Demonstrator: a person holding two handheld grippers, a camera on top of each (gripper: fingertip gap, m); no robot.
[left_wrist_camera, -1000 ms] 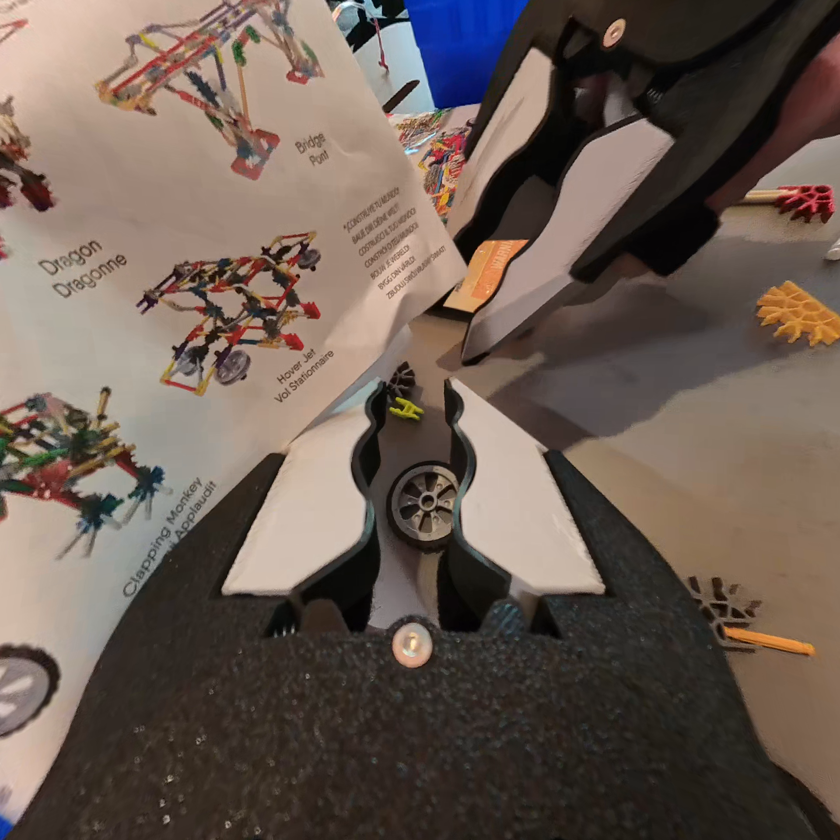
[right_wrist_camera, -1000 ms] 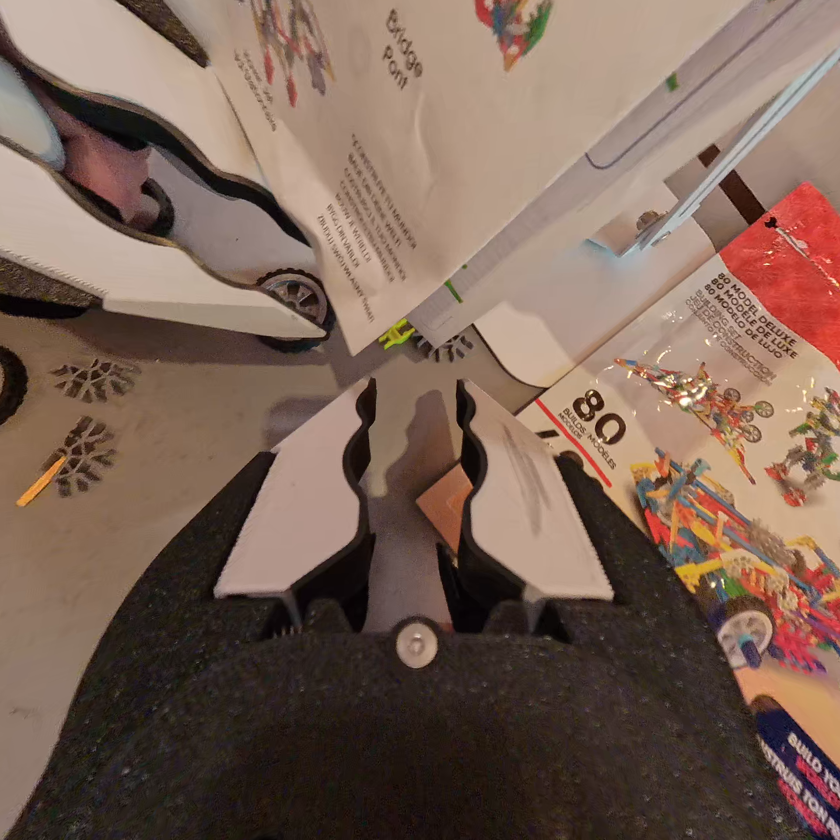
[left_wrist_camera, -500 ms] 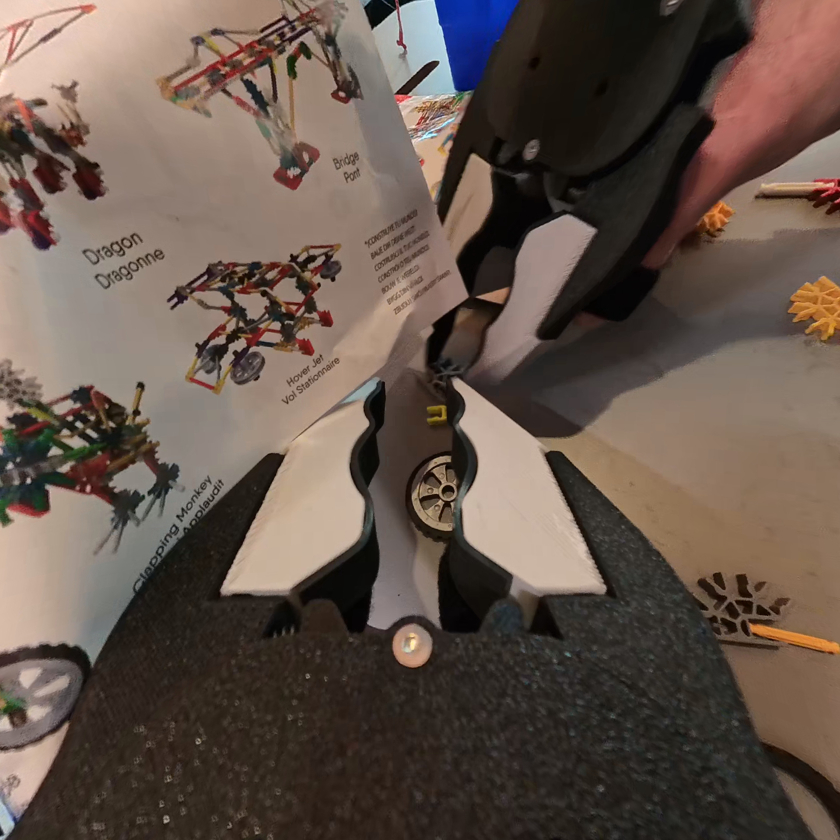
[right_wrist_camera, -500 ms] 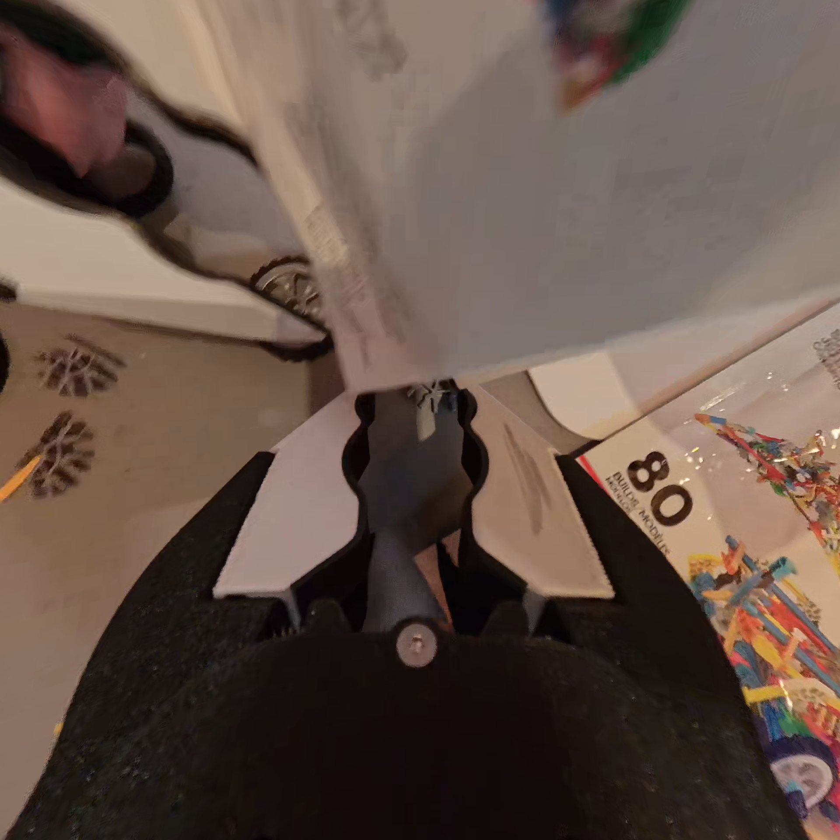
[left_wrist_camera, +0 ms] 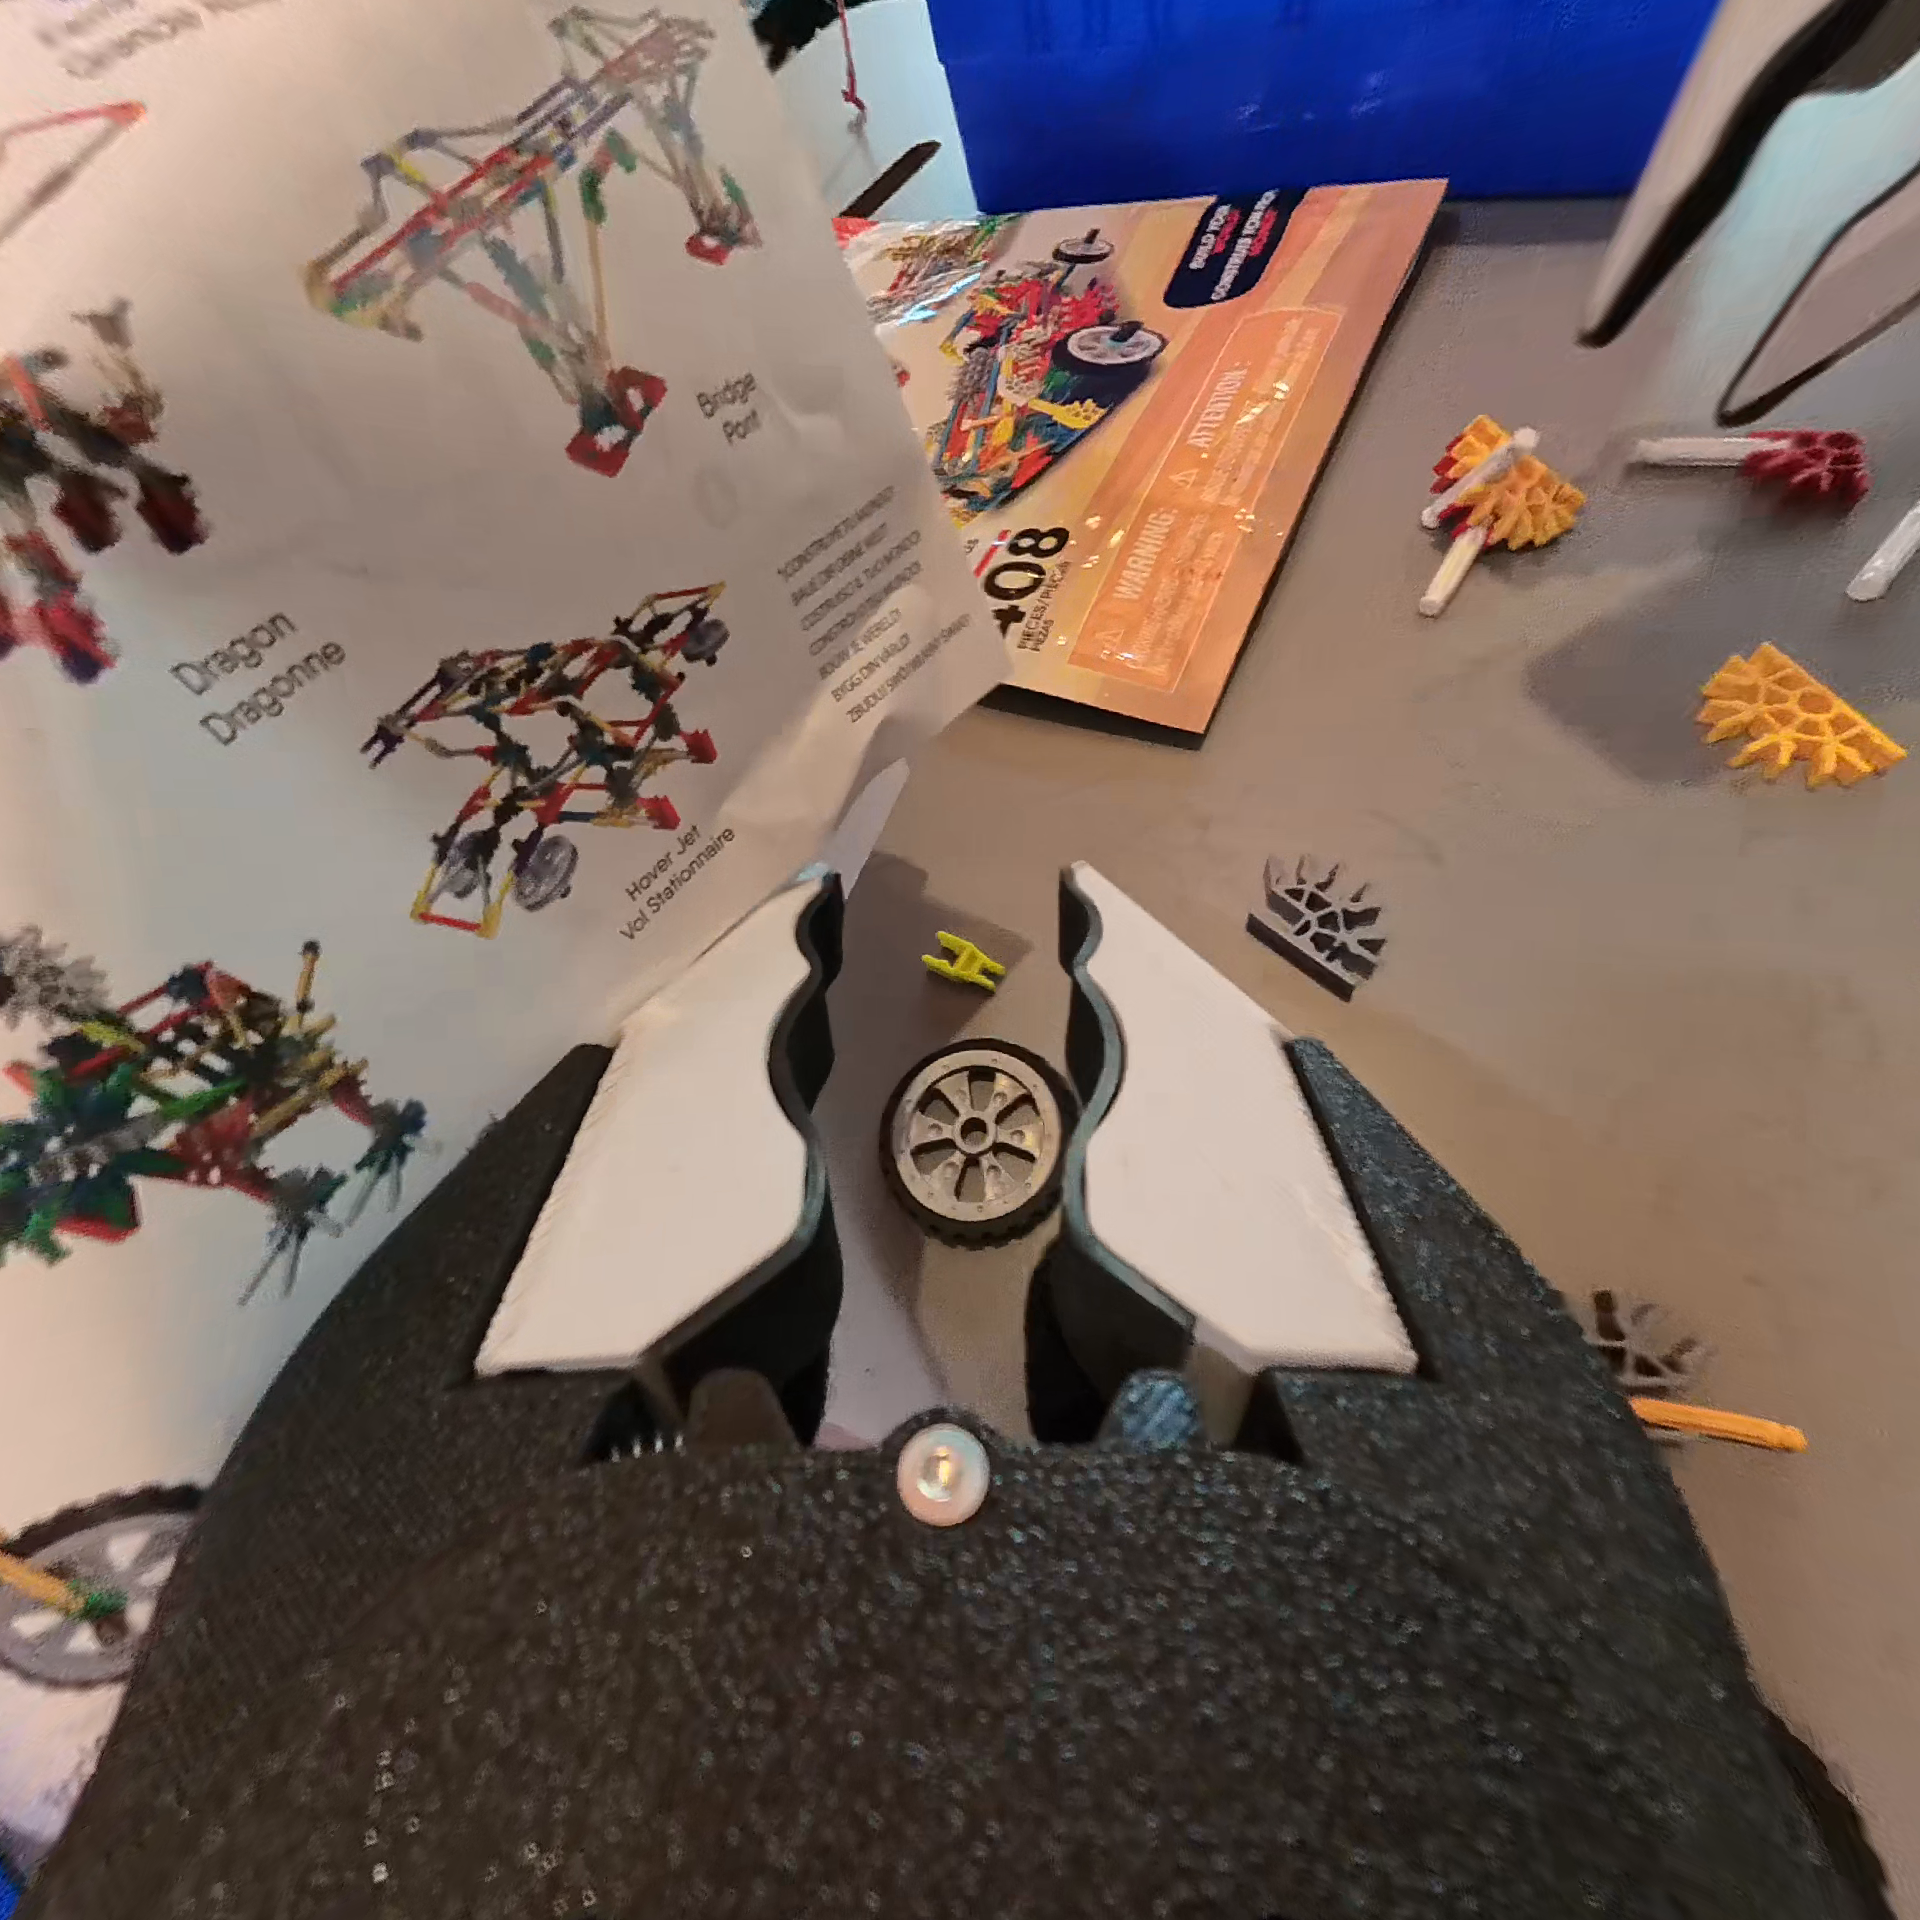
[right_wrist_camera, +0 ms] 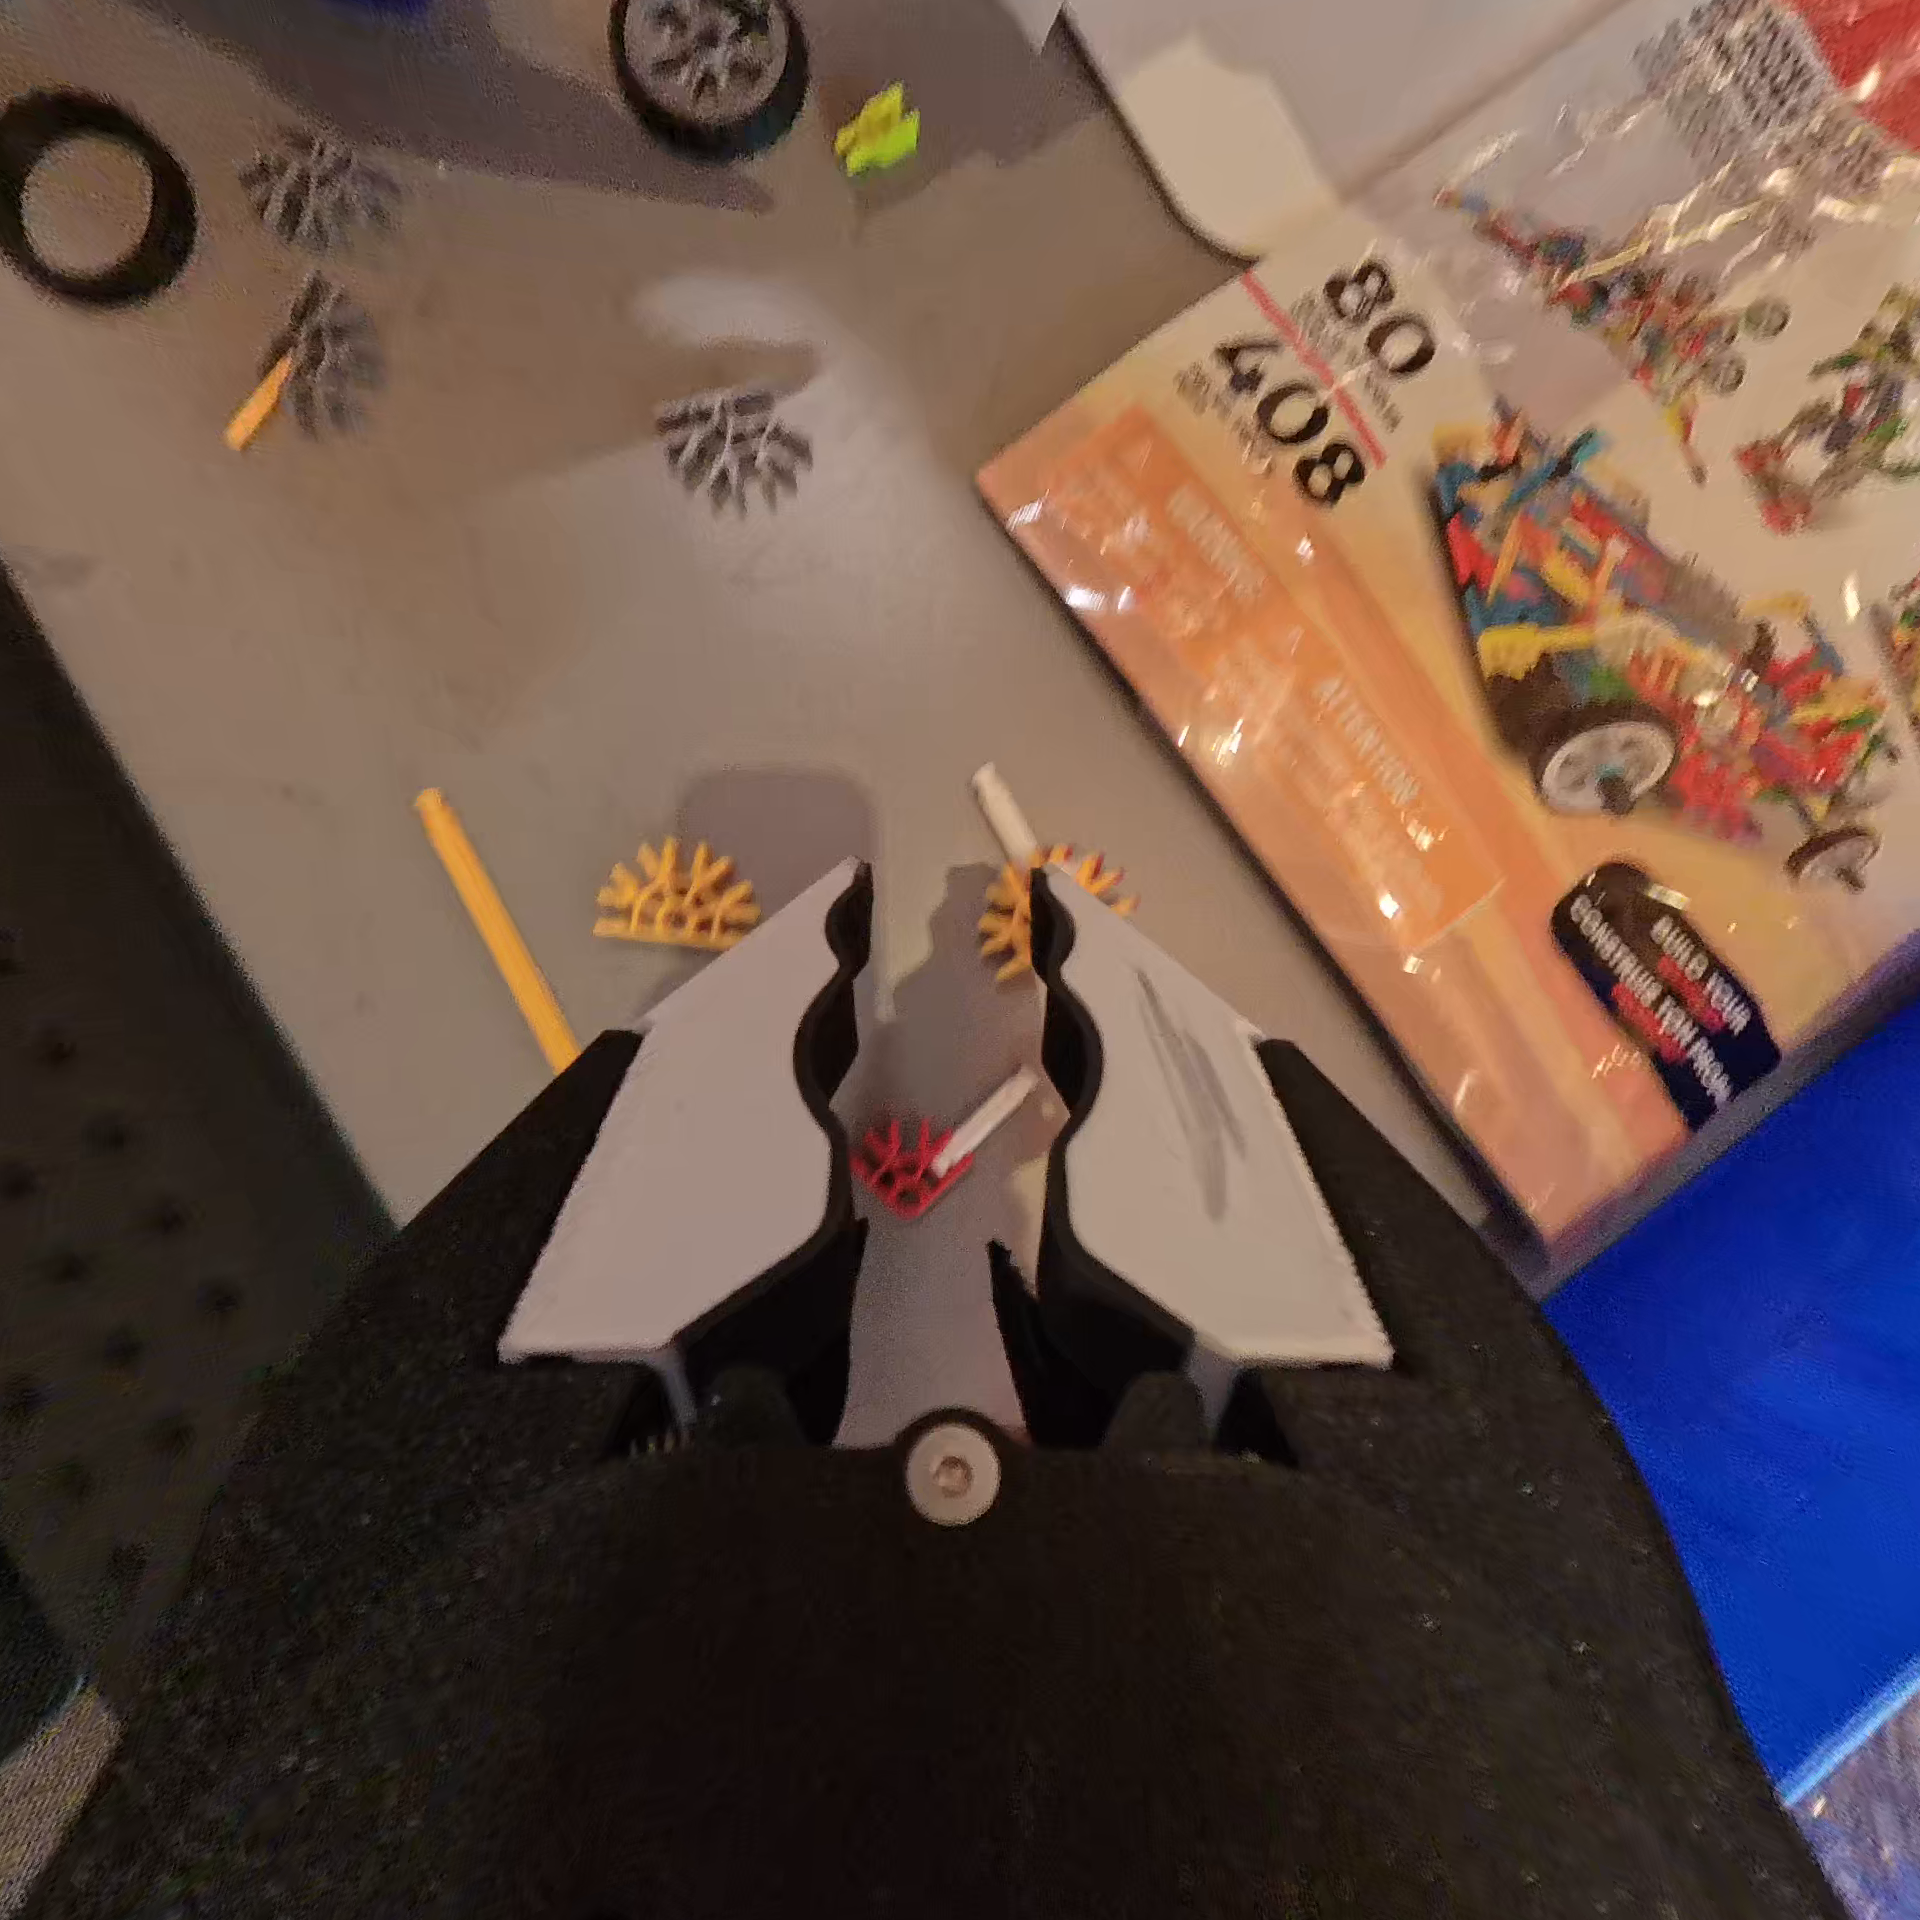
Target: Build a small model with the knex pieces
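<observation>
My left gripper [left_wrist_camera: 951, 883] is open, low over the grey table. A small grey-spoked wheel with a black tyre [left_wrist_camera: 977, 1138] lies flat between its fingers, ungripped. A yellow-green clip [left_wrist_camera: 964, 961] lies just past it, and a grey fan connector [left_wrist_camera: 1317, 925] sits to the right. A printed instruction sheet [left_wrist_camera: 416, 520] stands against the left finger. My right gripper [right_wrist_camera: 948, 878] is open and empty, raised above a red connector with a white rod [right_wrist_camera: 909, 1164]. It also shows at the top right of the left wrist view [left_wrist_camera: 1766, 208].
A toy-set box [right_wrist_camera: 1507, 623] and a blue bin [right_wrist_camera: 1766, 1351] lie to the right. Yellow connectors [right_wrist_camera: 675, 899] [right_wrist_camera: 1013, 914], an orange rod [right_wrist_camera: 494, 925], several grey connectors [right_wrist_camera: 732, 447], and a black tyre ring [right_wrist_camera: 94, 197] are scattered about. A dark perforated board [right_wrist_camera: 83, 1039] borders the left. Between my left fingertips and the yellow-green clip [left_wrist_camera: 964, 961] there is roughly 5 cm. It is also in sight in the right wrist view [right_wrist_camera: 883, 132].
My right gripper reached in under the sheet by the grey connector, then pulled back and up over the red connector. My left gripper opened wider. The grey connector now lies out in the open.
</observation>
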